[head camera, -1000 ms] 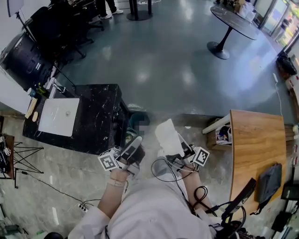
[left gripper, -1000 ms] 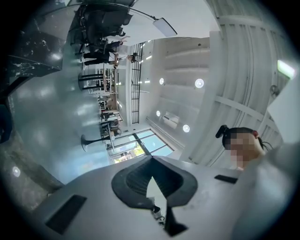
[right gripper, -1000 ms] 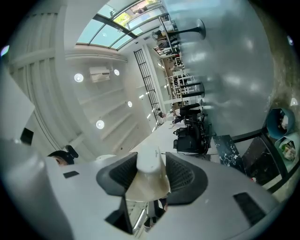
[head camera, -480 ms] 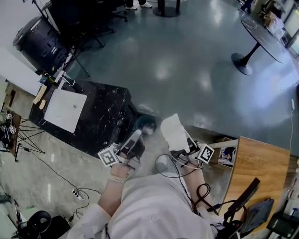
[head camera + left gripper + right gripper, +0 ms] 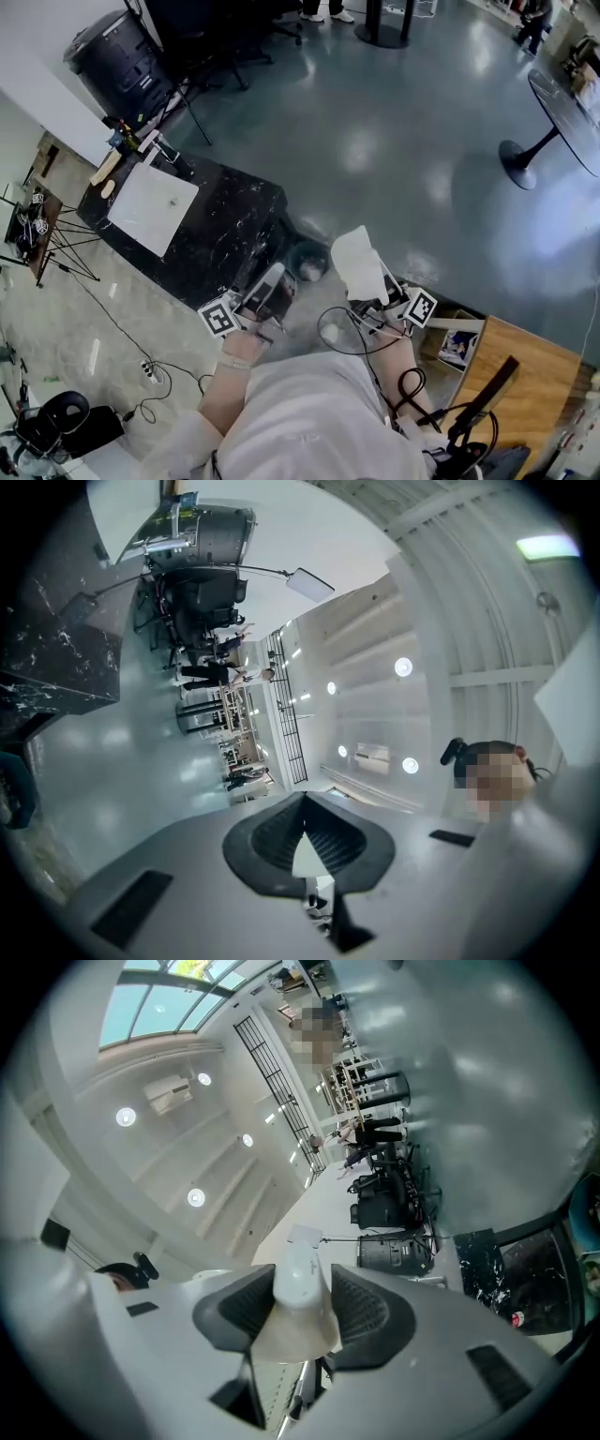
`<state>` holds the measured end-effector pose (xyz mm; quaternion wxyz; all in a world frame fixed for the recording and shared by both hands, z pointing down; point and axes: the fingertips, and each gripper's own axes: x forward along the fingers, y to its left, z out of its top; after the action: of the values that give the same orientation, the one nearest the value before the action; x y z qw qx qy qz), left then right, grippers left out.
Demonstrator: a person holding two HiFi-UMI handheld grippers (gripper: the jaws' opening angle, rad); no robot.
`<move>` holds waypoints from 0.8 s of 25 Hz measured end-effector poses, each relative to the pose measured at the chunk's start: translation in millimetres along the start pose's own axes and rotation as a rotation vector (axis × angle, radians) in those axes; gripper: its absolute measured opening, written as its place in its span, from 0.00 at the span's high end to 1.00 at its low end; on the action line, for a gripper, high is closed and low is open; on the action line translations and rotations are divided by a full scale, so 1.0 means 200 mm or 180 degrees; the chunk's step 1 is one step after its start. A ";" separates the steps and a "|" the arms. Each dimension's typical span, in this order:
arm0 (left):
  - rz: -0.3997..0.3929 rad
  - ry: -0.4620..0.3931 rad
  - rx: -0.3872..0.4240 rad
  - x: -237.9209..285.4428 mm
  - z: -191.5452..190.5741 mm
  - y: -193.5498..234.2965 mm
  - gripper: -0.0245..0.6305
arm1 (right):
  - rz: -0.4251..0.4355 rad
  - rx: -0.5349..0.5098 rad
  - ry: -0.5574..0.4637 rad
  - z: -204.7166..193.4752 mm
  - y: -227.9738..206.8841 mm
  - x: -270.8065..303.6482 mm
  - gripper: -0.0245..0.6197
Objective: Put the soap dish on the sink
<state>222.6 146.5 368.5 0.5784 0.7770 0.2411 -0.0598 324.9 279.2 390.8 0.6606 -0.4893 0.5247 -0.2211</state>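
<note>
**Head view.** Over the last second the black marble counter [image 5: 239, 220] and its white square sink [image 5: 153, 208] had drifted from the left edge toward the middle of the view. The wooden table [image 5: 487, 366] at the right had largely slipped out of frame. This was judged to mean that the person was turning toward the sink. The white, flat soap dish [image 5: 359, 262] had stayed clamped in the right hand-held gripper [image 5: 373, 298], held over the grey floor and well apart from the sink. The placing step was therefore not yet done.

The sink basin held nothing but its small drain. Small items [image 5: 105, 173] lay on the counter just beside its far corner, too small to identify. A dark round bin [image 5: 307, 261] stood on the floor near the counter's corner, and what it contained could not be told.

**Left gripper view.** The left hand-held gripper [image 5: 302, 803] had its jaws drawn together with nothing between them, and it pointed out across the room.

**Right gripper view.** The right hand-held gripper [image 5: 302, 1302] was closed on the soap dish [image 5: 298, 1283], which stood edge-on between the two ribbed pads. The counter showed only at the far right edge.
</note>
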 end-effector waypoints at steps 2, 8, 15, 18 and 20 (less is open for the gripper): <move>0.0005 -0.0056 0.0016 -0.02 0.04 0.01 0.95 | -0.0005 0.0020 0.0034 -0.01 -0.03 0.04 0.65; 0.0032 -0.0222 0.0080 -0.14 0.20 0.02 0.95 | -0.0044 0.0062 0.0187 -0.12 -0.11 0.19 0.65; 0.0070 -0.0589 0.0244 -0.37 0.46 0.02 0.95 | -0.0098 0.0023 0.0477 -0.32 -0.21 0.44 0.65; 0.0144 -0.0772 0.0314 -0.52 0.58 0.01 0.95 | -0.0131 0.0041 0.0649 -0.46 -0.26 0.58 0.65; 0.0180 -0.0918 0.0344 -0.64 0.66 -0.01 0.95 | -0.0158 0.0046 0.0797 -0.56 -0.29 0.69 0.65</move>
<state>134.9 -14.9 371.6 0.5658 0.7969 0.1299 -0.1674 283.4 97.3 379.6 0.5877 -0.4659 0.5893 -0.3005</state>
